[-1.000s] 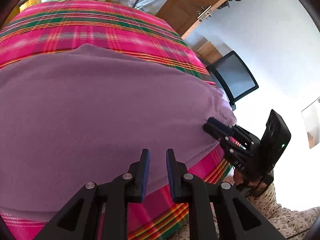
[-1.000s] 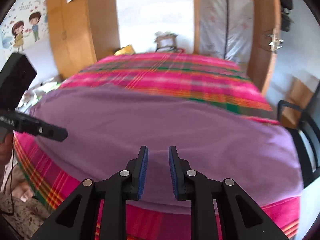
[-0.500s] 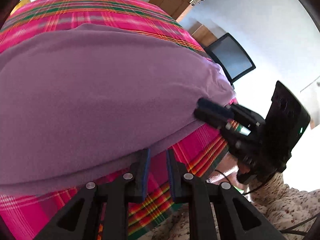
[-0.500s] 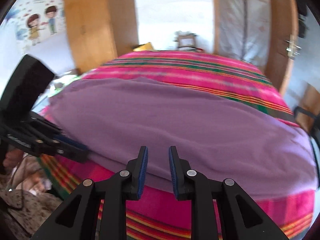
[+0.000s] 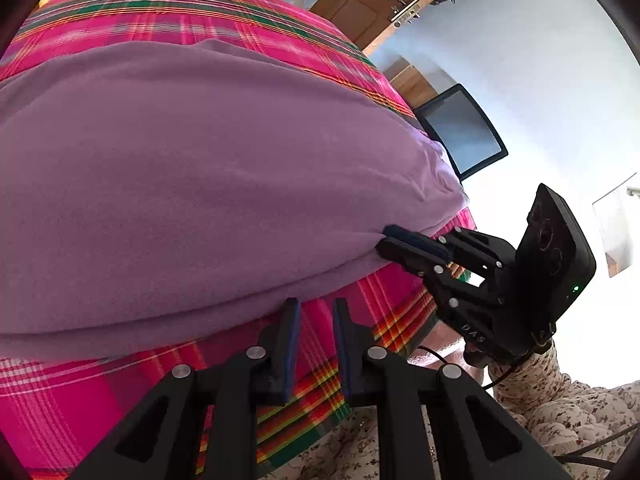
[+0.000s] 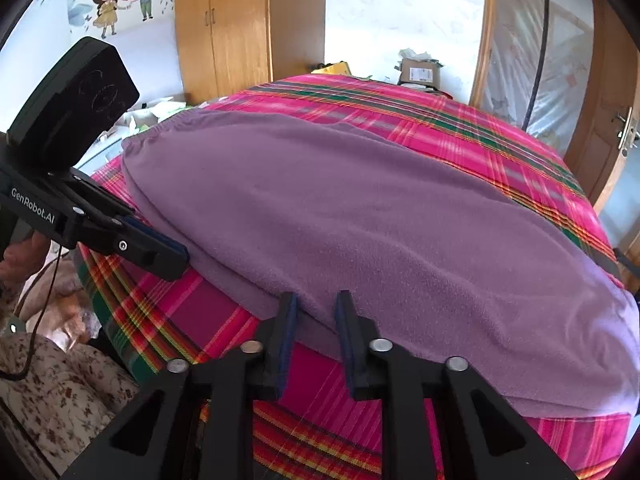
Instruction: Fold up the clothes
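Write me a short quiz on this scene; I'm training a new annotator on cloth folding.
1. True or false: the purple cloth lies spread out on the plaid bedspread.
2. In the right wrist view, what stands beyond the bedspread's far edge? A) a cardboard box B) a floor lamp C) a bicycle
3. What shows in the gap between the left tool fingers?

Key: 1. True. 2. A. 3. The plaid bedspread; the purple cloth's near edge lies just past the fingertips.
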